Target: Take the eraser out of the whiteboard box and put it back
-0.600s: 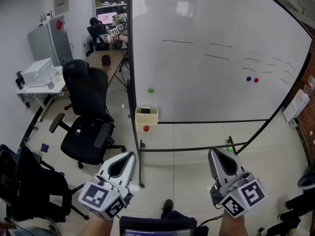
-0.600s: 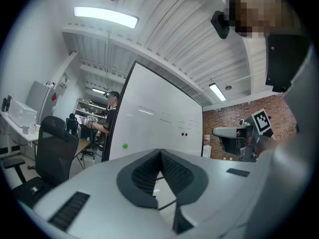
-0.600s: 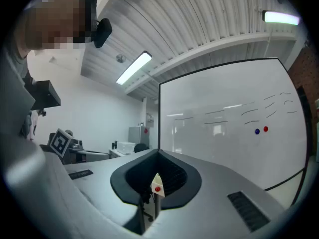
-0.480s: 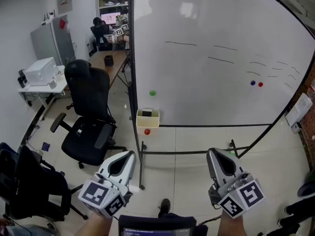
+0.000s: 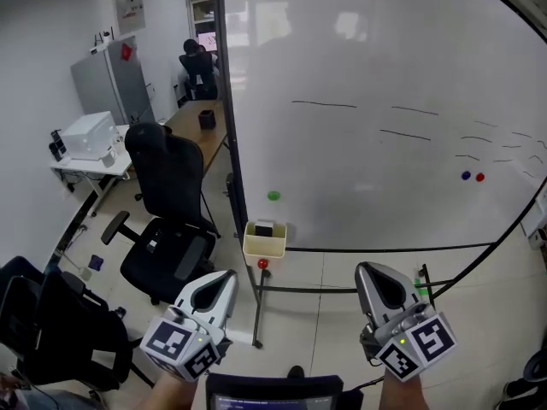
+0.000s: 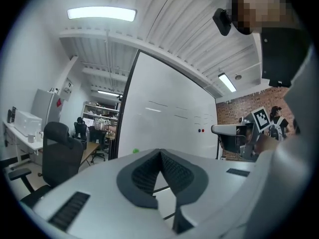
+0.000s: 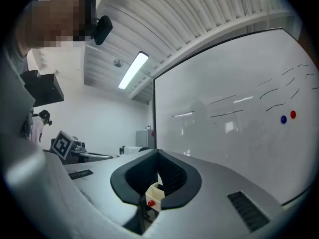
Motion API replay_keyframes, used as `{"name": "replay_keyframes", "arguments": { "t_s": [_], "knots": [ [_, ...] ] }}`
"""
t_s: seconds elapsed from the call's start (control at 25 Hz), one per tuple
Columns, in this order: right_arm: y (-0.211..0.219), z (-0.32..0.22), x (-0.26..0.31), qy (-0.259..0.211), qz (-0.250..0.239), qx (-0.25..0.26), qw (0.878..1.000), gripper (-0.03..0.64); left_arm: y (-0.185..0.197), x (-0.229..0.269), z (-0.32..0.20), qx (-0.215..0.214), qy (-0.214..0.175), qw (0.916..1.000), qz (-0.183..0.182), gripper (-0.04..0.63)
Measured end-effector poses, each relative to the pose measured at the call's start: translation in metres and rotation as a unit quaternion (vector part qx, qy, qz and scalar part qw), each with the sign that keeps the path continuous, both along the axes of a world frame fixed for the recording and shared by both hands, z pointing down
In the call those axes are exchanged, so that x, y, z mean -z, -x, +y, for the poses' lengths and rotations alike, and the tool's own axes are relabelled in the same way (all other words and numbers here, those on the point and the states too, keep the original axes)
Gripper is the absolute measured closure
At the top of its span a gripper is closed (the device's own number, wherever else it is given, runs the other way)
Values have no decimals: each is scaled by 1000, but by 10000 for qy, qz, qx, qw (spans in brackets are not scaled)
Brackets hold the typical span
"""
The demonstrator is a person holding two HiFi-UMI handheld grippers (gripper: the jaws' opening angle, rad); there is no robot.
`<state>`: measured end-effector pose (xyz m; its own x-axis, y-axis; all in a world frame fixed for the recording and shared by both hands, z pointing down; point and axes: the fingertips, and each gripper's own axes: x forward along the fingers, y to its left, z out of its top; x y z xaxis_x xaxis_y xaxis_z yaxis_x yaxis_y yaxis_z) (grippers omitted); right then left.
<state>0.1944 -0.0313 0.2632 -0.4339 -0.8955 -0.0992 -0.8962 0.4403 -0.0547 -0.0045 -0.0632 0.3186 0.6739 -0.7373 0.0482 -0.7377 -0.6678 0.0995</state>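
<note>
At the lower left corner of the whiteboard (image 5: pixel 385 143), the head view shows the whiteboard box (image 5: pixel 264 246) with the dark eraser (image 5: pixel 264 229) inside. It is well apart from the left claw (image 5: pixel 219 282) and right claw (image 5: pixel 374 278). The left gripper view shows the left claw closed and empty. The right gripper view shows the right claw likewise closed on nothing.

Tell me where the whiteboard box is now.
In the head view, the whiteboard box hangs at the lower left corner of the whiteboard, below the green magnet, right of the black chair.
</note>
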Motion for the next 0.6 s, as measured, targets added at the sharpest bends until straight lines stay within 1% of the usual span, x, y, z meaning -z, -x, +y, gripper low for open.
{"name": "replay_keyframes", "arguments": {
  "t_s": [0.12,0.24,0.32,0.48,0.6],
  "knots": [
    [-12,-22,0,-3,28,55,10000,594,-11,-1,-22,75,25,10000,-6,566],
    [-19,-40,-3,-52,253,31,9997,594,-19,-4,-41,80,38,9999,-68,565],
    [-17,-51,-4,-54,311,122,9994,594,-20,-5,-53,130,48,9998,-107,566],
    [-6,-77,-11,16,250,287,9993,594,-15,-3,-73,182,45,9997,-186,566],
    [15,-93,-16,-18,453,299,9985,594,0,-6,-91,185,46,9996,-230,565]
  ]
}}
